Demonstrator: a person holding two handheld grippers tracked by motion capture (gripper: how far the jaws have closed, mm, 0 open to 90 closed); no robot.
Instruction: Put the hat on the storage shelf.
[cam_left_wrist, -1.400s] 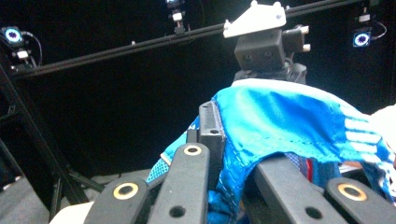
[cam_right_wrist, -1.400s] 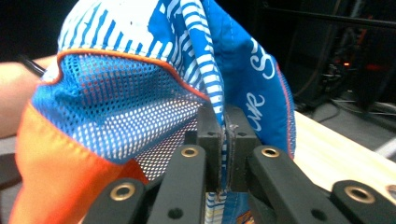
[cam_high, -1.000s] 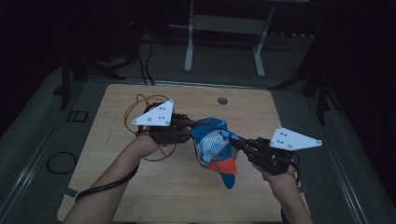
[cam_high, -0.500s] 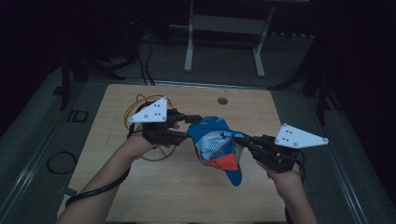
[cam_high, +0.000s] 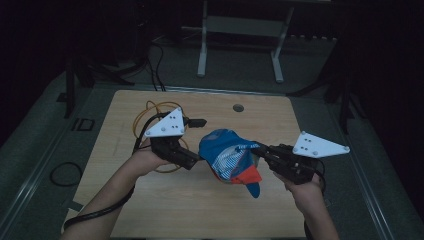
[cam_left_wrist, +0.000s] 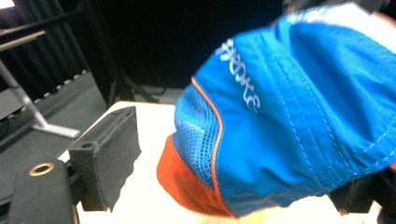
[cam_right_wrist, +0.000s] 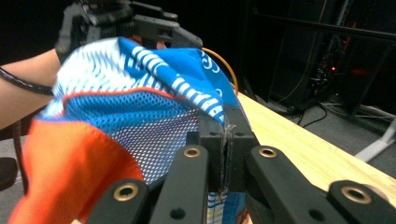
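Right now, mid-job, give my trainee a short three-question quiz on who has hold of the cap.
1. True or false: the right gripper is shut on the cap.
2. In the left gripper view, the left gripper has its jaws: A) spread wide about the cap, B) pressed flat together, C) around a cable.
3. Fill in: the cap's brim is mostly ____ in colour.

Key: 1 true; 2 A; 3 orange.
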